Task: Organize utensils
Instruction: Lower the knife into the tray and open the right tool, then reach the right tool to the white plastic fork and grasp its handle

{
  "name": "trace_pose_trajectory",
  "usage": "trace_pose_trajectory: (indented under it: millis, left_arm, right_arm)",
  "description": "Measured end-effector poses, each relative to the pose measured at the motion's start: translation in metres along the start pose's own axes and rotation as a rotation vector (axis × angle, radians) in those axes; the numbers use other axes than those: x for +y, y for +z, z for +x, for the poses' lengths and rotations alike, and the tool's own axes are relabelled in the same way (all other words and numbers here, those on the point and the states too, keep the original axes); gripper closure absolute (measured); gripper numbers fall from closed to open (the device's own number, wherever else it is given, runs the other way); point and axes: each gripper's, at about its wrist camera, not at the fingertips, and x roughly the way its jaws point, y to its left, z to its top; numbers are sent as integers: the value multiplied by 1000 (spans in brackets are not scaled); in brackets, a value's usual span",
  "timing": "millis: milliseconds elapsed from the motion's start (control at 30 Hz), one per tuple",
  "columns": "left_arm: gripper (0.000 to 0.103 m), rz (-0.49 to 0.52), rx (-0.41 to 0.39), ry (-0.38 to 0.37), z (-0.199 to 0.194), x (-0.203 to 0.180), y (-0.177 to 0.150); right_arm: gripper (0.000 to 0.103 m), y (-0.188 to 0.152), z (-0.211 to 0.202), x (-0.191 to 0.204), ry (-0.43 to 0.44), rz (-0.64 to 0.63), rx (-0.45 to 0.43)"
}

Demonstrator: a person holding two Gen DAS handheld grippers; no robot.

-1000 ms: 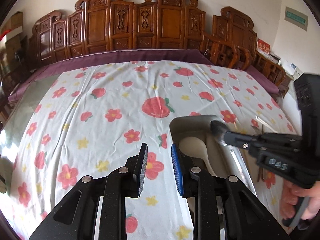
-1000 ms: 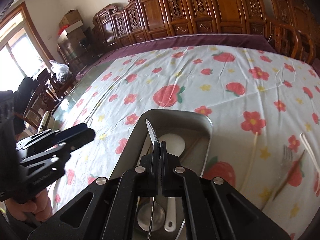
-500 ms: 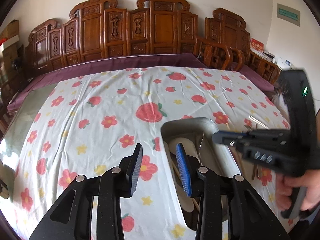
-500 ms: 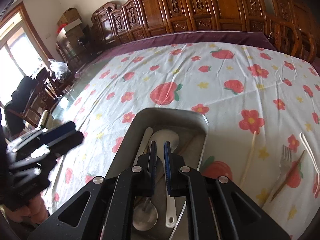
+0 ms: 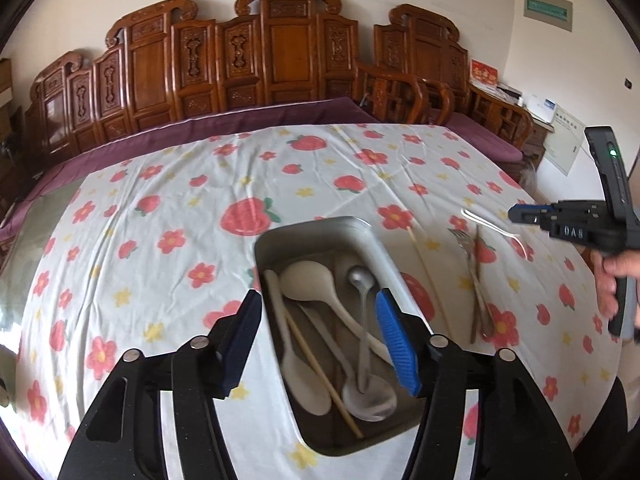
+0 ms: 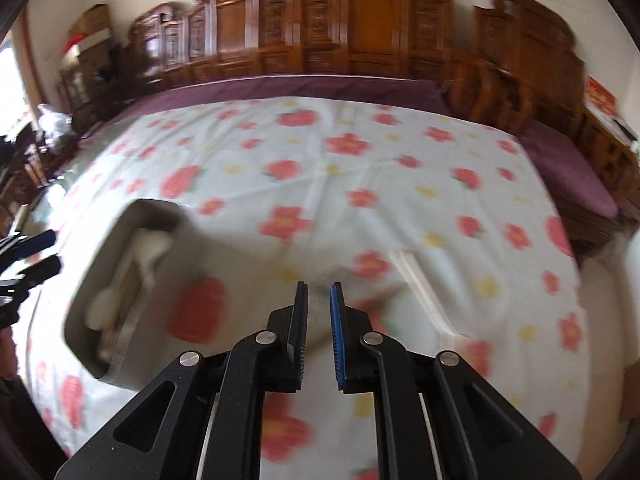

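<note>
Left wrist view looks down along the left gripper, whose jaws are opening and already stand wide with nothing pressed between them. Under them a grey metal tray sits on a worktop covered by a white cloth printed with red flowers and strawberries. Inside the tray lie several utensils: a large white spoon, a second white spoon along the left wall, a metal spoon with its bowl near the camera, and a wooden chopstick lying slantwise.

To the right of the tray, on the cloth, lie a pale chopstick, a metal fork beside a dark chopstick, and a white spoon-like piece farther right. At the right edge a hand holds the right gripper above the cloth.

Right wrist view is blurred. The right gripper's jaws are opening but only narrowly apart, and nothing lies between them. They hang over the cloth, with the tray at the left and what seems to be a pale chopstick just to the right. Carved wooden chairs line the far edge.
</note>
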Motion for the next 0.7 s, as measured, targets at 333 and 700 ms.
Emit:
trace_pose_trajectory:
  millis: [333,700]
  left_arm:
    - [21,50,17,-9,6,-30,-8]
    - [20,59,13,12,8,-53,-13]
  right_arm:
    - [65,-18,41,-73,-136,28,122]
    - [65,-19,91,-78,-166,-41,261]
